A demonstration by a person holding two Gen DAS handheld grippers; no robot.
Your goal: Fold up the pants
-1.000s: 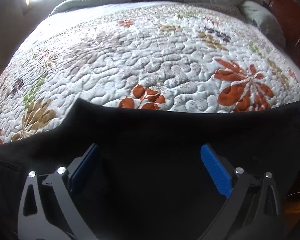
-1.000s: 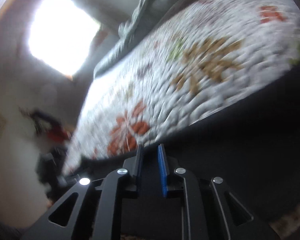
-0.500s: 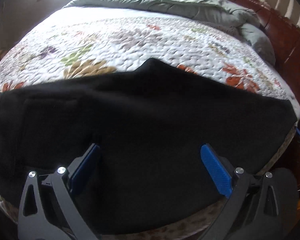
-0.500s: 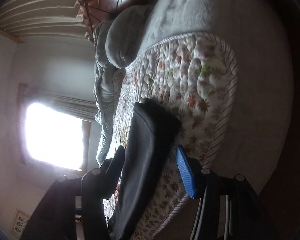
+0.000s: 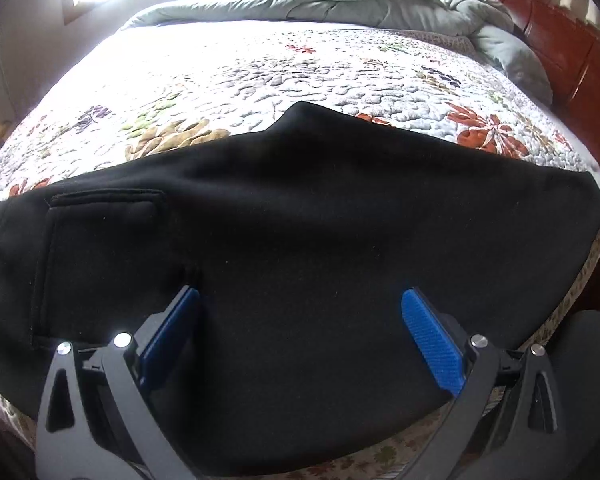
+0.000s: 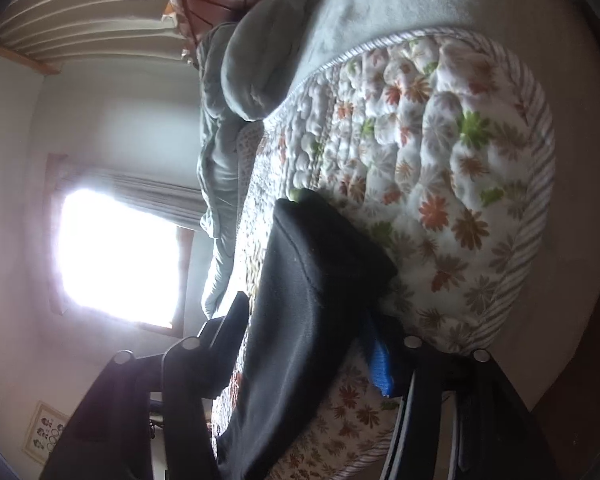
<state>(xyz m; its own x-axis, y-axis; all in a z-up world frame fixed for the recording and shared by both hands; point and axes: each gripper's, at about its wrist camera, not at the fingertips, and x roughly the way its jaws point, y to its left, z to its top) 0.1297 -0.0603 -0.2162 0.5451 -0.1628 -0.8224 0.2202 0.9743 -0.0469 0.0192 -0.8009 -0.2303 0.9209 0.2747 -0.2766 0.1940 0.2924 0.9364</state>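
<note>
A: Where are the pants [image 5: 300, 240]?

B: Spread flat across the near edge of the bed, on the quilt [image 5: 260, 80], already doubled leg on leg by the look of it. One end reaches the corner at the right.

A: And the grippers?

B: The left gripper [image 5: 300, 316] hovers above the cloth with jaws wide, holding nothing. The right gripper [image 6: 304, 332] straddles the end at the corner; its jaws are closing, the cloth is between them, and the pads are not pressing yet.

A: What could go wrong?

B: I'd judge the right one may pinch only the top layer, or catch the quilt underneath, since the cloth overhangs the corner there. Lifted like that, the fold would come out skewed.

A: Anything in the way?

B: A grey duvet [image 5: 340, 0] is bunched at the far side by the headboard [image 5: 560, 40], well apart from the pants.
</note>
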